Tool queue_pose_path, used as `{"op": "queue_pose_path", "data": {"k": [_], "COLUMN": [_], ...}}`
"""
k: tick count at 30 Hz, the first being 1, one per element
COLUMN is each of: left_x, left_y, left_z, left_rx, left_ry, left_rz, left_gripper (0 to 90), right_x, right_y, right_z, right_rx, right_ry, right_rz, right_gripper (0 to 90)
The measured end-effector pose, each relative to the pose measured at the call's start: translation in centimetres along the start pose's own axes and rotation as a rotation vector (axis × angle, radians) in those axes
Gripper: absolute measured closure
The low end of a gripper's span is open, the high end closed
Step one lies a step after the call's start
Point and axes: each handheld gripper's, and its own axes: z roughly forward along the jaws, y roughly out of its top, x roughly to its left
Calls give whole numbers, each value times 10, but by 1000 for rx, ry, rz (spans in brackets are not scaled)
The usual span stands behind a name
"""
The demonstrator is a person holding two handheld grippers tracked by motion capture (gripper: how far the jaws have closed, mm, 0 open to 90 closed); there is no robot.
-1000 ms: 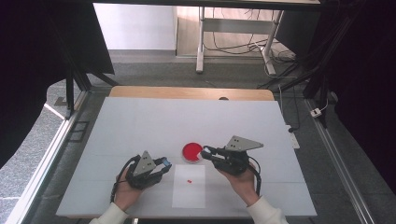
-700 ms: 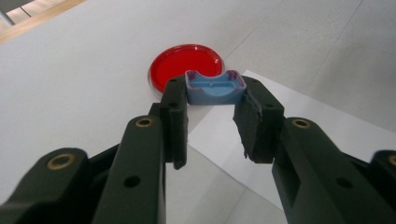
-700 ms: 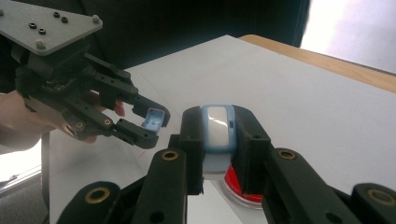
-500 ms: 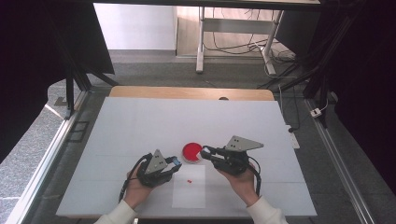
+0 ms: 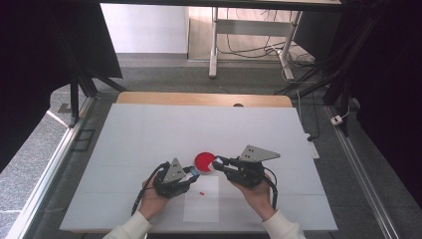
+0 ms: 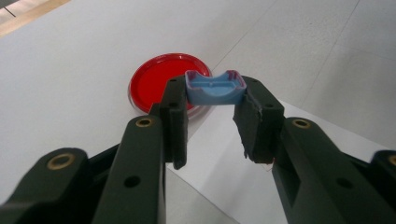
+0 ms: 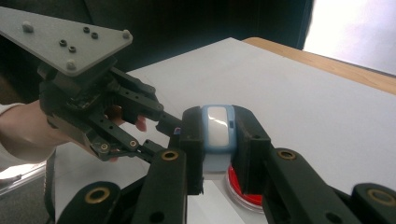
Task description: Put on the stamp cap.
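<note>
Two claws clamped: left claw [image 6: 212, 112] on a small blue plastic cap [image 6: 215, 87], right claw [image 7: 219, 140] on a blue-and-white plastic case [image 7: 218, 127], over a round red glossy dish [image 5: 204, 160] on the white counter [image 5: 149, 134].

this looks like a lab or test room set up for recording. a plain white table [image 5: 149, 134] with a wooden edge [image 5: 199, 98] stands inside a frame of dark metal rails [image 5: 358, 164], with black curtains [image 5: 54, 59] hung on both sides. behind it, loose cables [image 5: 249, 50] lie on a pale floor under a metal-legged bench [image 5: 214, 45]. grey carpet [image 5: 164, 77] surrounds the table.
</note>
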Motion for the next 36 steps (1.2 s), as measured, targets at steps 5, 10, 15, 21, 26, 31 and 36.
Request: {"op": "queue_pose_path", "data": {"k": [5, 10, 15, 21, 26, 31, 36], "left_x": [-2, -4, -6, -7, -9, -10, -12], "left_y": [2, 5, 8, 9, 12, 14, 14], "left_z": [5, 10, 14, 19, 24, 26, 28], "left_rx": [3, 5, 6, 9, 8, 7, 9], "left_ry": [-5, -13, -20, -22, -25, -27, -30], "left_rz": [0, 6, 10, 13, 17, 19, 21], "left_gripper": [648, 648, 648, 649, 648, 649, 648], "right_x": [1, 2, 2, 3, 4, 5, 6], "right_y": [0, 0, 0, 0, -1, -1, -3], "right_z": [0, 1, 1, 2, 3, 5, 7], "right_rx": [3, 1, 1, 0, -1, 5, 17], "right_ry": [3, 5, 7, 9, 13, 16, 13], "right_rz": [-1, -2, -1, 1, 6, 7, 7], "right_gripper": [753, 753, 753, 753, 752, 752, 752]}}
